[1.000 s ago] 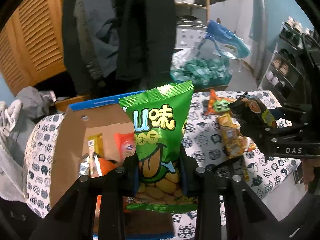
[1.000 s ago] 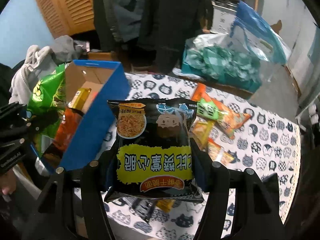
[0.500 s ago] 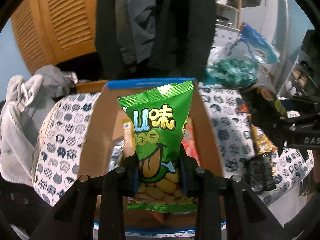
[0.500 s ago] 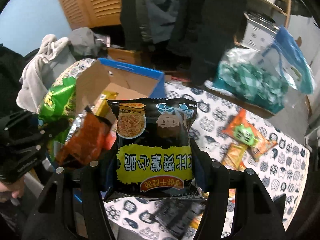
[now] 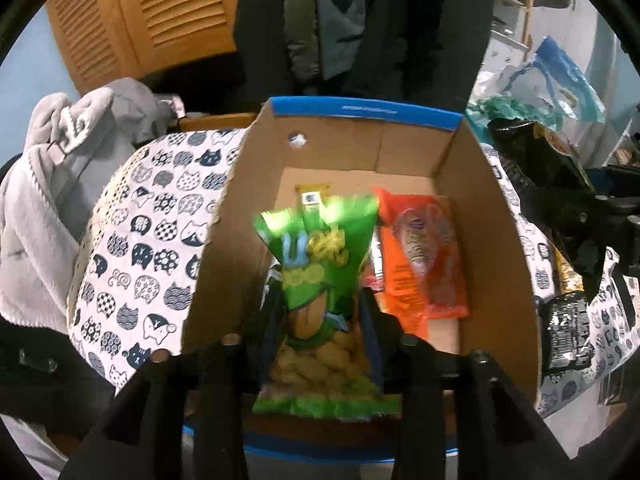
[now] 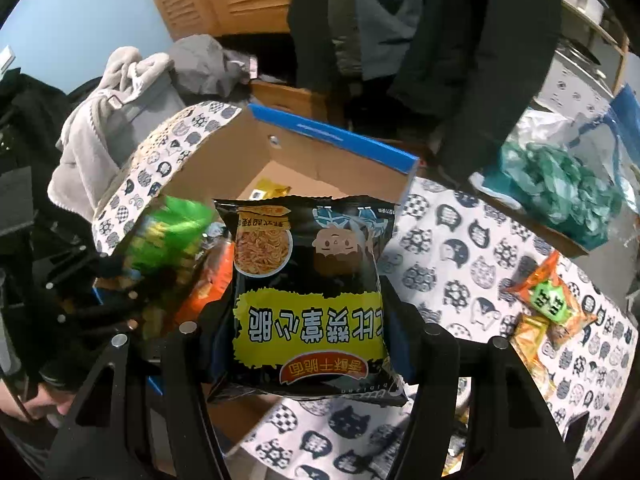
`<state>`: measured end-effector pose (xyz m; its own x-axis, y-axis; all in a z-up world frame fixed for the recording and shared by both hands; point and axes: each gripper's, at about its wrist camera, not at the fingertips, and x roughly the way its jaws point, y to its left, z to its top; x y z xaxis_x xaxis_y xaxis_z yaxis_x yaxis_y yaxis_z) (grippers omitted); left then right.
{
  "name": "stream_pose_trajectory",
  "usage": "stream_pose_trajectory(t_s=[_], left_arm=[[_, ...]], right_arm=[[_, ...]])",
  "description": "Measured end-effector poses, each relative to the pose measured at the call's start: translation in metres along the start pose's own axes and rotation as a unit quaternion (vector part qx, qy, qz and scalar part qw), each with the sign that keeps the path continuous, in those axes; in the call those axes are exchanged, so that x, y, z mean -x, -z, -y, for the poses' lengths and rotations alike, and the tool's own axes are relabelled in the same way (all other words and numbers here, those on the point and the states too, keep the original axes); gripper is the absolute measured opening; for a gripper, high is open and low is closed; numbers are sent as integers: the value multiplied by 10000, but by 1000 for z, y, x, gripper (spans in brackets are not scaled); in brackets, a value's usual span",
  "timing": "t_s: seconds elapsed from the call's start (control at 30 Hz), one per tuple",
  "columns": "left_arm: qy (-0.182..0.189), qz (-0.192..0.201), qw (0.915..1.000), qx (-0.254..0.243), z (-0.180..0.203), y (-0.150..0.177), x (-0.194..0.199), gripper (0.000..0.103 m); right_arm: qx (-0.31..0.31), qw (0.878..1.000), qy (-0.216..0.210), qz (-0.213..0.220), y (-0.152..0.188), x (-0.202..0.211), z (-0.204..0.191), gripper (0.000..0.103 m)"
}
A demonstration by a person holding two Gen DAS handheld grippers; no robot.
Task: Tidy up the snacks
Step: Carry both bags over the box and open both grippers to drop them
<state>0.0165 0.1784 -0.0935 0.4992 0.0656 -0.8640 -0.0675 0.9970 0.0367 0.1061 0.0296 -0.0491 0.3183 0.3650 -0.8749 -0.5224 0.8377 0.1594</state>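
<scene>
One cardboard box [image 5: 500, 240] with a blue rim stood on one cat-print tablecloth [image 5: 160, 216]. Two grippers were in view, each with one packet between its fingers: one green bean snack bag [image 5: 320, 264] and one black noodle snack bag [image 6: 308, 296]. Inside the box lay one orange packet [image 5: 424, 256] and one yellow packet [image 5: 312, 196]. Beyond it were one orange-and-green packet [image 6: 552, 296] and one clear bag of teal sweets [image 6: 560, 192].

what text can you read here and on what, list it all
Black packet in the right gripper, upside down: large Chinese characters on a yellow band, readable.
Green packet: "U" plus characters, motion-blurred.
Orange packet in the cardboard box: logo blurred.
Box rim print: too small.
</scene>
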Motion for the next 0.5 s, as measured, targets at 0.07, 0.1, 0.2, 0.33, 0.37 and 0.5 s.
stream_pose_trajectory(t_s=[0.07, 0.1, 0.2, 0.33, 0.37, 0.5], left_arm=[[-82, 36, 10000, 6, -3, 1, 1, 54], [-99, 49, 9999, 10, -4, 1, 2, 54], [-115, 81, 9999, 45, -7, 1, 7, 62], [-136, 167, 9998, 55, -10, 0, 14, 66], [-114, 180, 9998, 54, -10, 0, 15, 67], [-63, 279, 9996, 47, -9, -1, 20, 73]], right_arm=[[14, 10000, -46, -33, -3, -4, -4, 63], [23, 10000, -71, -47, -4, -6, -7, 63], [58, 9999, -122, -83, -7, -12, -13, 63], [110, 9998, -144, -116, -9, -19, -20, 64], [120, 9997, -152, -117, -9, -20, -22, 64], [157, 9996, -205, -112, -8, -20, -26, 65]])
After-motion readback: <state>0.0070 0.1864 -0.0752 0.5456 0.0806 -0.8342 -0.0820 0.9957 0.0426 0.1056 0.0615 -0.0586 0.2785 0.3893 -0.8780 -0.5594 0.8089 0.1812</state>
